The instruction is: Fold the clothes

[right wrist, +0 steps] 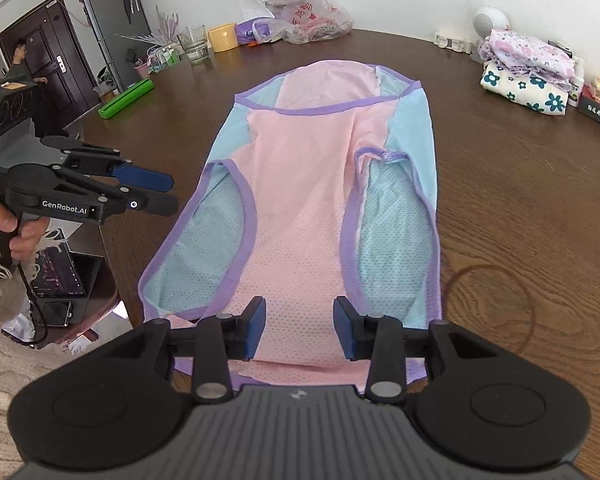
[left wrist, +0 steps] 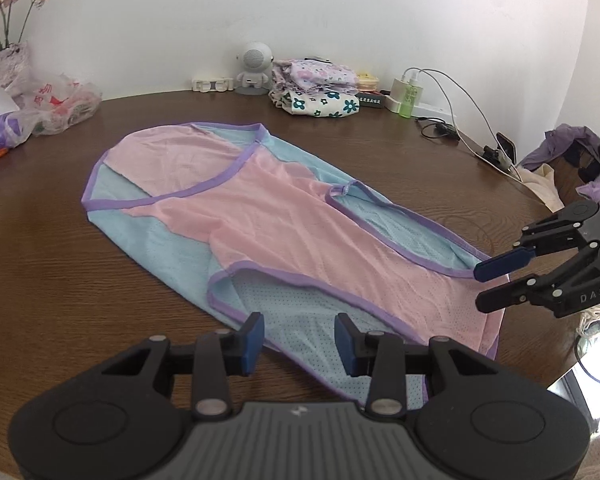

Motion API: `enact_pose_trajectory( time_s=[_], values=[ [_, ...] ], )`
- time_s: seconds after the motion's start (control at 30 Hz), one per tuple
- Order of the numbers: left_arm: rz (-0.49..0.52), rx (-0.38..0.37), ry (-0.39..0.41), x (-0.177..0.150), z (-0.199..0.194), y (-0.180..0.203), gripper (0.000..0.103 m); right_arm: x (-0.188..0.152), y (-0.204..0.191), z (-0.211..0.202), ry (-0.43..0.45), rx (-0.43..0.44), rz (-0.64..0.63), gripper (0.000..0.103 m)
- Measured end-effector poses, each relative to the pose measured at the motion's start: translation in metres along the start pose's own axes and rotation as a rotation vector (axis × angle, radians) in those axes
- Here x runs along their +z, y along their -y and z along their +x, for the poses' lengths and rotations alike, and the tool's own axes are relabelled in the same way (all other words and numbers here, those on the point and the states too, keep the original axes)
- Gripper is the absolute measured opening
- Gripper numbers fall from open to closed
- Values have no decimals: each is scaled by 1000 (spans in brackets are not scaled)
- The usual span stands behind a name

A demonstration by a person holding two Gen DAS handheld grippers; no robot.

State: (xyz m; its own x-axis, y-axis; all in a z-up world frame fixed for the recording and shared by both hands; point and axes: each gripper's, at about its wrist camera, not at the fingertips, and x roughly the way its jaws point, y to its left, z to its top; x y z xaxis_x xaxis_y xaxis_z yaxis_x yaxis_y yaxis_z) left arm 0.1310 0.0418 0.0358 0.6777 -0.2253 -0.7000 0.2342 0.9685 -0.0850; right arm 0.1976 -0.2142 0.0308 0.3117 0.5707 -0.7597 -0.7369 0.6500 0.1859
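One garment [right wrist: 300, 200], a pink, blue and purple-trimmed sleeveless top, lies flat on the brown wooden table [right wrist: 520, 200]. Its long axis runs away from the right gripper [right wrist: 300, 328], with the near edge under that gripper's fingers and the far end toward the wall. Seen from the left wrist, the same garment [left wrist: 268, 216] extends diagonally from the left gripper [left wrist: 300, 344] toward the far left. Both grippers sit at the near end: the right one over the pink centre panel, the left gripper [right wrist: 160, 192] at the garment's left edge, beside an armhole. Each is about equally near its own part of that end, so a lengthwise fold appears to be the step in hand. The jaws of both stand apart, holding nothing; whether the fingertips touch the cloth cannot be told. A stack of folded clothes [right wrist: 528, 76] rests well apart, by the wall.
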Motion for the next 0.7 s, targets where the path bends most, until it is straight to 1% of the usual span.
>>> enact_pose_trajectory(
  time_s=[0.1, 0.17, 0.23, 0.3, 0.37, 0.43, 0.5, 0.67, 0.7],
  values=[
    [90, 9, 4, -2, 7, 6, 33, -5, -6, 9, 14, -19, 44, 38],
    [140, 12, 3, -3, 12, 7, 28, -8, -9, 10, 34, -43, 75, 38],
    [153, 9, 4, -2, 14, 3, 27, -10, -13, 8, 58, -75, 108, 38],
    [137, 5, 10, 2, 13, -10, 27, -14, -16, -1, 88, -112, 138, 38],
    [112, 23, 18, 10, 11, -28, 28, -17, -17, -12, 111, -153, 166, 40],
    [87, 49, 16, 22, 12, -50, 33, -19, -16, -20, 115, -217, 183, 44],
    [62, 68, -13, 36, 23, -73, 33, -21, -10, -24, 98, -272, 209, 44],
    [1, 115, -86, 71, 51, -131, 34, -21, 7, -22, 44, -339, 305, 44],
    [-11, 125, -101, 78, 56, -143, 39, -21, 9, -22, 38, -350, 319, 44]
  ],
)
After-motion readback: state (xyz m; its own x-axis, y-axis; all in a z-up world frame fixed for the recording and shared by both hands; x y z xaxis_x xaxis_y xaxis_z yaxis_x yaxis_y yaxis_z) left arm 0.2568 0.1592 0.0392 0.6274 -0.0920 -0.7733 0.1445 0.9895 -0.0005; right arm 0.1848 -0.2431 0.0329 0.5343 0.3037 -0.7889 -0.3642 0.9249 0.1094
